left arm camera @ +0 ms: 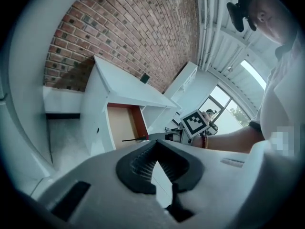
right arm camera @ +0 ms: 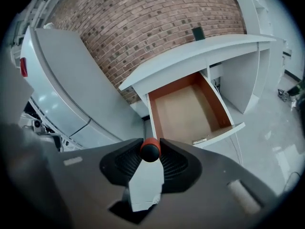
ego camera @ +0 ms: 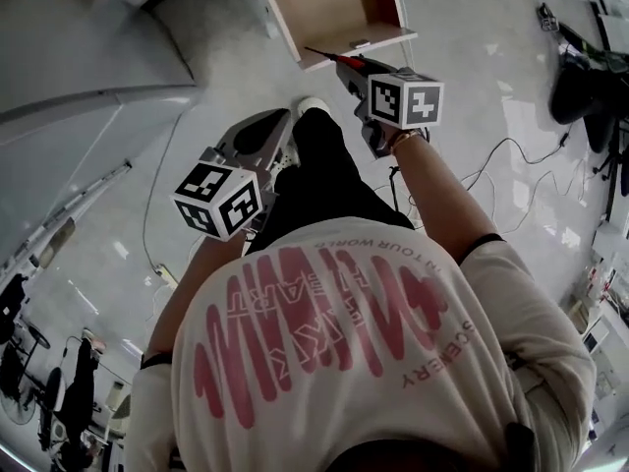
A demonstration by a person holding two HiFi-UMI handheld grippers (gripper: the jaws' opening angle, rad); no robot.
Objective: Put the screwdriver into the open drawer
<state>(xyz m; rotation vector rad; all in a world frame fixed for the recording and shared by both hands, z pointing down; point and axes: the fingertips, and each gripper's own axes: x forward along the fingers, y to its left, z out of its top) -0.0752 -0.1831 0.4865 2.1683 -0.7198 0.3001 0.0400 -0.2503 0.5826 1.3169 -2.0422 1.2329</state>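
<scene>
The screwdriver (ego camera: 346,61) has a red and black handle and a thin dark shaft that points toward the open drawer (ego camera: 339,13). My right gripper (ego camera: 366,75) is shut on the handle, just short of the drawer's white front. In the right gripper view the handle's rounded end (right arm camera: 150,150) sits between the pads, with the drawer's bare wooden bottom (right arm camera: 186,111) beyond and below. My left gripper (ego camera: 278,126) hangs lower left, tips together, with nothing in it. In the left gripper view the screwdriver (left arm camera: 135,139) shows in front of the drawer (left arm camera: 121,125).
The drawer belongs to a white desk (right arm camera: 200,46) against a brick wall (right arm camera: 152,27). A large grey-white curved body (ego camera: 79,67) stands at the left. The person's white shoe (ego camera: 313,106) is on the pale floor. Cables (ego camera: 511,165) and dark gear (ego camera: 580,87) lie to the right.
</scene>
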